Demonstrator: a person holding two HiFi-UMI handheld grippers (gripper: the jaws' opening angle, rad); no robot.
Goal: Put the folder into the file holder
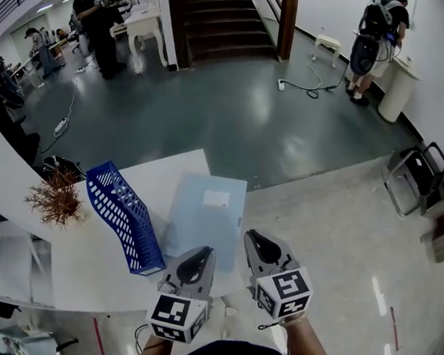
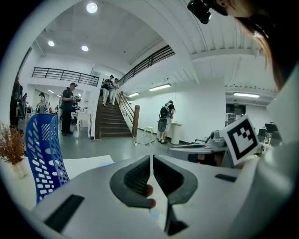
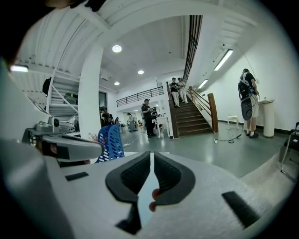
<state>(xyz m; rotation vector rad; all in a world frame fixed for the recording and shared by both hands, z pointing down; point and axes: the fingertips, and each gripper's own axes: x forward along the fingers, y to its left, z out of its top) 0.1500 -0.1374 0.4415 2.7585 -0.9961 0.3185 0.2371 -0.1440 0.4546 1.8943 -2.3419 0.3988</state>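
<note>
Pale blue folder (image 1: 205,213) lies flat on the white table (image 1: 88,277), just right of the blue file holder (image 1: 122,216); only the head view shows its full outline. That view also places the left gripper (image 1: 201,253) and right gripper (image 1: 253,236) at the folder's near edge. Each gripper view shows its own jaws pressed together with nothing between them, and the file holder off to the left.

Head view looks steeply down on the white curved table (image 1: 88,274); both gripper views look near-level, low; all 3 share the blue perforated plastic file holder (image 1: 123,216).
</note>
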